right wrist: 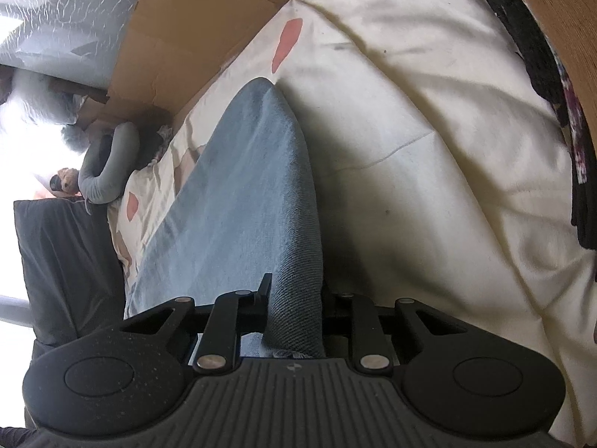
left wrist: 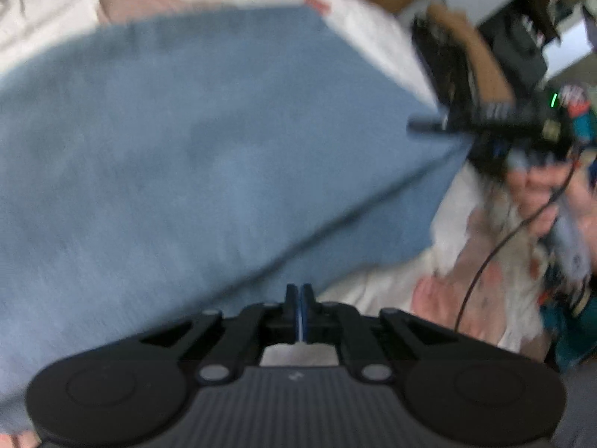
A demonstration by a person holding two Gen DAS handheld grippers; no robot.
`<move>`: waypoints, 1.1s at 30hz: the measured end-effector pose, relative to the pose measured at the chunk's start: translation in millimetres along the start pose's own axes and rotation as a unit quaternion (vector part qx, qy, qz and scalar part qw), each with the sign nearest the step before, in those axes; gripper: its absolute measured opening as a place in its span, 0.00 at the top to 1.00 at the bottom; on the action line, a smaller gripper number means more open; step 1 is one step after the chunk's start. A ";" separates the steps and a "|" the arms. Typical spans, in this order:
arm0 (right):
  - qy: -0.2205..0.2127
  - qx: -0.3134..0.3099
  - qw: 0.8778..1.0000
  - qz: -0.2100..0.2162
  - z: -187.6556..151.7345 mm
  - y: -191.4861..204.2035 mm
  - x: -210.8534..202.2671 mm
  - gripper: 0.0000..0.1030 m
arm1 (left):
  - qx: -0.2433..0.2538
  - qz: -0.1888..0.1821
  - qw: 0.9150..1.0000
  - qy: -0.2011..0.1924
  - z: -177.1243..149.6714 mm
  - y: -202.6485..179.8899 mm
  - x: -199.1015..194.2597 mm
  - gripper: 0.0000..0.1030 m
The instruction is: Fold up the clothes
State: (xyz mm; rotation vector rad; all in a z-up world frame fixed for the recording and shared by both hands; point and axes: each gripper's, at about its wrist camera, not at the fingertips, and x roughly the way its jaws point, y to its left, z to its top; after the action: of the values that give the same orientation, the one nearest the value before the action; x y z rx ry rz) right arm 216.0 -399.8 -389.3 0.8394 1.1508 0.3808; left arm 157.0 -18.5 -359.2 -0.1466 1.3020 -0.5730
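A blue knit garment (left wrist: 194, 142) lies spread over a cream bed cover (left wrist: 56, 18) and fills most of the blurred left wrist view. My left gripper (left wrist: 299, 295) is shut at the garment's near edge; its closed jaws show nothing clearly held between them. My right gripper (left wrist: 429, 126) shows at the right of the left wrist view, at the garment's far corner. In the right wrist view the right gripper (right wrist: 294, 298) is shut on a thick fold of the blue garment (right wrist: 238, 201), which stretches away over the cream cover (right wrist: 429, 149).
Cardboard (right wrist: 179, 33) stands behind the bed. A grey neck pillow (right wrist: 108, 164) and a small plush toy (right wrist: 67, 179) lie at the bed's far end. A dark cushion (right wrist: 63, 261) is at the left. A black patterned cloth (right wrist: 571, 119) hangs at the right.
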 end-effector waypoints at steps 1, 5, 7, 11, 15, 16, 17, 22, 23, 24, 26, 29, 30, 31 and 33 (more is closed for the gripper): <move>0.001 0.001 1.000 -0.001 0.4 0.1 0.0 0.76 | -0.006 0.009 1.000 -0.009 7.5 3.1 -1.5 0.98; 0.004 0.004 1.000 -0.006 3.3 -0.7 0.4 0.74 | -0.023 0.049 0.998 -0.027 22.6 14.4 5.0 0.98; 0.005 0.006 1.000 -0.009 6.4 -2.8 1.4 0.72 | -0.031 0.063 0.997 -0.027 22.2 19.9 10.6 0.98; 0.010 0.007 1.000 -0.015 12.4 -4.9 5.3 0.69 | -0.024 0.072 0.997 -0.033 18.8 25.6 17.5 0.97; 0.022 -0.009 0.999 -0.021 18.0 1.3 12.7 0.69 | -0.032 0.086 0.995 -0.045 26.8 34.2 13.9 0.97; 0.024 -0.012 0.999 -0.022 19.1 2.8 13.6 0.69 | -0.034 0.091 0.994 -0.050 29.4 36.9 10.8 0.97; 0.026 -0.015 0.999 -0.023 20.1 4.3 14.5 0.68 | -0.032 0.097 0.993 -0.055 33.5 38.7 6.2 0.97; 0.029 -0.023 0.999 -0.029 21.9 6.8 17.5 0.68 | -0.035 0.114 0.990 -0.078 54.3 57.0 1.6 0.97; 0.030 -0.023 0.999 -0.030 22.2 6.8 18.1 0.68 | -0.034 0.118 0.989 -0.082 58.2 59.9 2.9 0.97; 0.030 -0.023 0.999 -0.031 22.6 6.8 18.8 0.68 | -0.034 0.121 0.988 -0.085 63.2 62.9 4.5 0.97; 0.031 -0.022 0.999 -0.030 24.4 7.3 19.8 0.68 | -0.042 0.122 0.987 -0.091 73.4 67.9 6.0 0.97; 0.033 -0.028 0.999 -0.031 27.9 11.0 22.5 0.68 | -0.041 0.130 0.985 -0.101 84.1 70.0 6.7 0.97; 0.035 -0.034 0.998 -0.034 29.2 13.1 23.9 0.68 | -0.037 0.135 0.985 -0.105 87.7 70.0 7.9 0.97; 0.038 -0.040 0.998 -0.035 30.6 14.8 25.3 0.68 | -0.035 0.138 0.984 -0.108 91.0 70.9 9.0 0.97; 0.041 -0.046 0.997 -0.037 33.4 17.5 27.8 0.68 | -0.035 0.143 0.982 -0.115 98.7 73.7 11.4 0.97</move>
State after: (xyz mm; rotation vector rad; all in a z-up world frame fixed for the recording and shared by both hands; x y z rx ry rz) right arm 259.7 -383.0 -388.8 0.7042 1.2265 0.4076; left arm 274.4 17.9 -372.2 -0.0793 1.0936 -0.2562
